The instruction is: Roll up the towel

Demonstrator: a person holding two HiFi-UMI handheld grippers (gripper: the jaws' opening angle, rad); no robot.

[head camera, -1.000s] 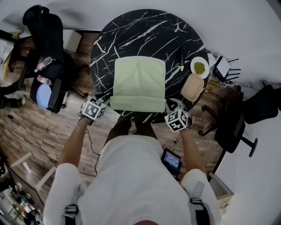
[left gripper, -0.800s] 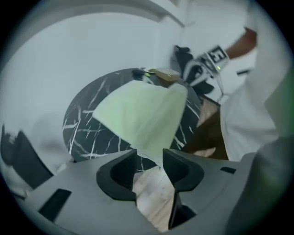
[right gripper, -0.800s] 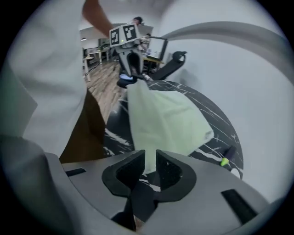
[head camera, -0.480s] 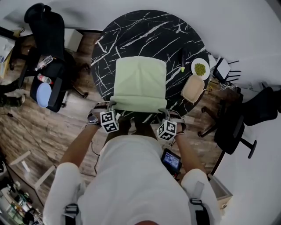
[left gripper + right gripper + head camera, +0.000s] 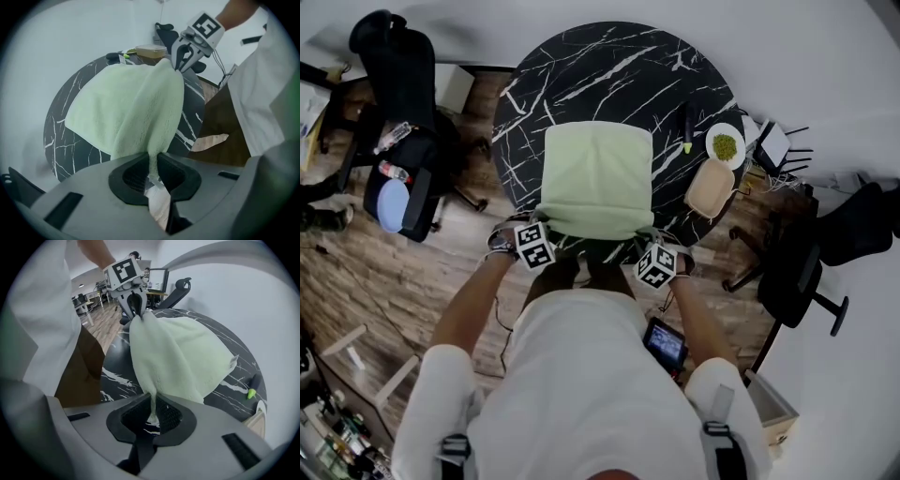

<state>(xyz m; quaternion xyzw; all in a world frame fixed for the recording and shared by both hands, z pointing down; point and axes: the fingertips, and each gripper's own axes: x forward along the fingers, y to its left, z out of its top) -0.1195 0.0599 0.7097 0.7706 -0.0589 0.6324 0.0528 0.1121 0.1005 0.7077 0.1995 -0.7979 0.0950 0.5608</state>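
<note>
A pale green towel (image 5: 597, 178) lies spread on the round black marble table (image 5: 609, 75). My left gripper (image 5: 541, 225) is at the towel's near left corner and my right gripper (image 5: 650, 236) at its near right corner. Both jaws have just been closing with towel cloth between them. In the left gripper view the left gripper (image 5: 152, 171) pinches a corner of the towel (image 5: 131, 108), and the right gripper (image 5: 182, 63) holds the other corner. The right gripper view shows the right gripper (image 5: 152, 416) pinching the towel (image 5: 183, 357), with the left gripper (image 5: 134, 303) across from it. The near edge is lifted.
At the table's right side are a white plate with green bits (image 5: 727, 145), a beige container (image 5: 711, 187) and a dark pen with a green tip (image 5: 687, 127). Black office chairs stand at the left (image 5: 394, 56) and right (image 5: 797, 272). The person stands against the near table edge.
Both grippers came in from outside the towel to its near corners, dropped down and shut on them. The towel's near edge now bunches up between them.
</note>
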